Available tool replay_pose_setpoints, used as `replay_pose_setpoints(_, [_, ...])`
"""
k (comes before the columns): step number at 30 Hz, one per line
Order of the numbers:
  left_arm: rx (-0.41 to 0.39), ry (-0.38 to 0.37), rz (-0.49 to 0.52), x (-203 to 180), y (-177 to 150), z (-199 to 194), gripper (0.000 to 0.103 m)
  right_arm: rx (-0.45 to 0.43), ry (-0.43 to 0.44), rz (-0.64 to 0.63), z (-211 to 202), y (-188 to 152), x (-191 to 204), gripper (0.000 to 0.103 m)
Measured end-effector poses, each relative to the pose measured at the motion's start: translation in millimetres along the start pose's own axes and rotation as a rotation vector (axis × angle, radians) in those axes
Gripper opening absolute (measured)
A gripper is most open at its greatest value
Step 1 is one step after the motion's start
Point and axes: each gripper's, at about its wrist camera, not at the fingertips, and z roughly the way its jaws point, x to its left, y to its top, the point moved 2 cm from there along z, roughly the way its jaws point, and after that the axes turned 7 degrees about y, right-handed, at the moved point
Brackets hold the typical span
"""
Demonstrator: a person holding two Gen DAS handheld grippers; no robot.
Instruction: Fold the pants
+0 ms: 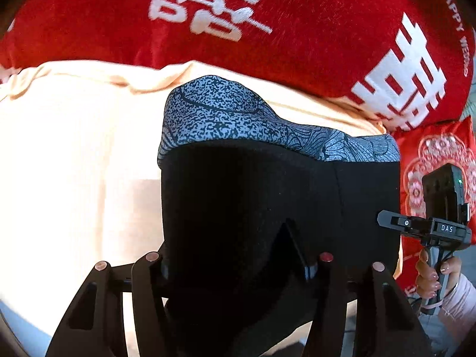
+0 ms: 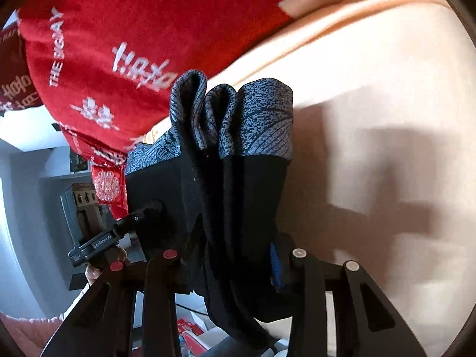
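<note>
Left wrist: peach bedsheet (image 1: pixel 74 148), red blanket (image 1: pixel 297 29)

The pants (image 1: pixel 253 196) are seen as plain black with a band (image 1: pixel 226 113) speckled in blue-grey and black and marked with fine line drawings. The sheet (image 1: pixel 74 154) is coloured pale peach. The red blanket (image 1: pixel 267 15) is patterned with white characters, the small cushion (image 1: pixel 440 154) with pale floral medallions
</note>
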Motion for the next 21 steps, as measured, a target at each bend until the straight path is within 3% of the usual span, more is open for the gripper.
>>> replay_pose_setpoints(8, [0.051, 0.016, 0.026, 43.6, -41.8, 8.8, 0.060, -0.012, -0.019, 0.045, 33.6, -53.1, -3.6, 0.040])
replay_pose_setpoints(10, [0.047, 0.039, 0.021, 58.0, -50.2, 22.1, 0.066, -0.025, -0.051, 0.048, 45.5, -60.8, -10.5, 0.041])
replay_pose_setpoints(12, [0.025, 0.048, -0.018, 73.4, -54.6, 31.2, 0.088, -0.057, -0.097, 0.053, 48.5, -65.4, -20.8, 0.049])
replay_pose_setpoints(13, [0.015, 0.050, -0.031, 78.4, -54.8, 31.7, 0.092, -0.073, -0.105, 0.064, 48.5, -66.0, -26.0, 0.051])
replay_pose_setpoints(16, [0.011, 0.021, -0.064, 90.2, -59.0, 34.7, 0.096, -0.094, -0.126, 0.094, 48.8, -65.1, -35.7, 0.056])
replay_pose_setpoints(17, [0.006, 0.034, -0.065, 88.5, -60.1, 35.3, 0.101, -0.094, -0.134, 0.092, 46.8, -66.6, -36.9, 0.057])
replay_pose_setpoints(21, [-0.002, 0.103, -0.051, 88.5, -66.5, 21.7, 0.101, -0.101, -0.216, 0.089, 41.6, -70.5, -23.0, 0.062])
